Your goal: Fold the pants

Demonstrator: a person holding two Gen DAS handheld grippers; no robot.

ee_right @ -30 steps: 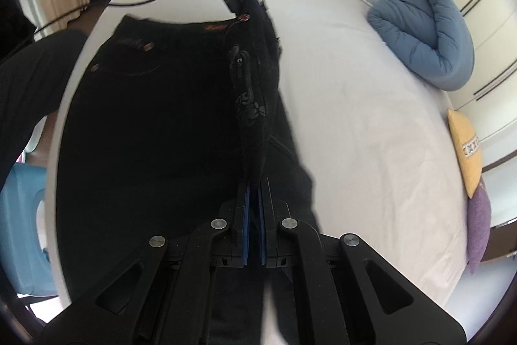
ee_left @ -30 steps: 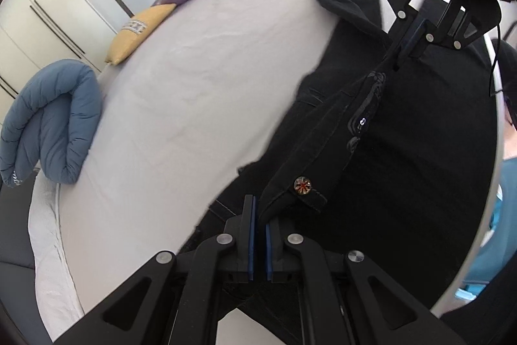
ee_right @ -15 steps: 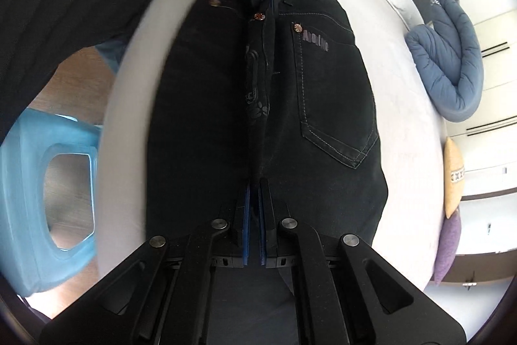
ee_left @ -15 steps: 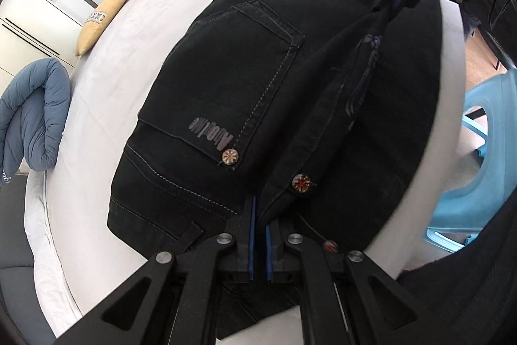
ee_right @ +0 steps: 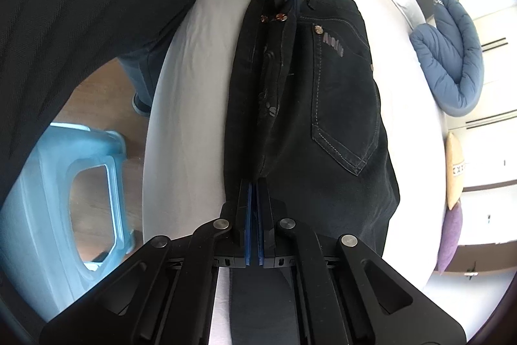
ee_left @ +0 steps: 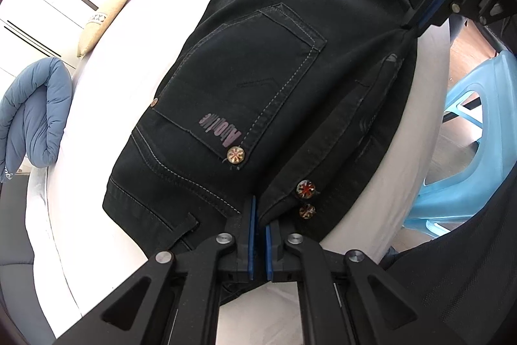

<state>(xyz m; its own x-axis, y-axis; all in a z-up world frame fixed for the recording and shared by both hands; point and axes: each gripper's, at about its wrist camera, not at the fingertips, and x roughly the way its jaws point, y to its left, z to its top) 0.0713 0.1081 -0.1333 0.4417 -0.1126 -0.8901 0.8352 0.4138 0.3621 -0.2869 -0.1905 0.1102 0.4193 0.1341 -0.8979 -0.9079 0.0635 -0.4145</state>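
A: Now, item one: pants [ee_left: 245, 80], black denim. Location?

B: Spread on the white bed [ee_left: 122, 21], directly ahead of and below both claws, back pocket [ee_left: 245, 76] up. One raised ridge of cloth runs between the two claws.

A: Handling?

B: Judged soft and limp but fairly heavy for cloth; thick at seams and waistband, so it should hold a crease and not slip readily. Best taken at a doubled edge or the waistband, near the rivets [ee_left: 306, 187].

A: Left claw [ee_left: 258, 215]?

B: Pinched narrow on the waistband end of the ridge, rivets just right of its tips. Pitched steeply down.

A: Right claw [ee_right: 255, 193]?

B: Likewise nearly closed, gripping the far end of the same ridge; seen from the left view it sits up and to the right [ee_left: 429, 12]. Also pitched steeply down, facing the left one.

A: Surroundings?

B: Blue stool [ee_right: 64, 170] beside the bed, rolled blue duvet [ee_right: 452, 60] beyond the pants.
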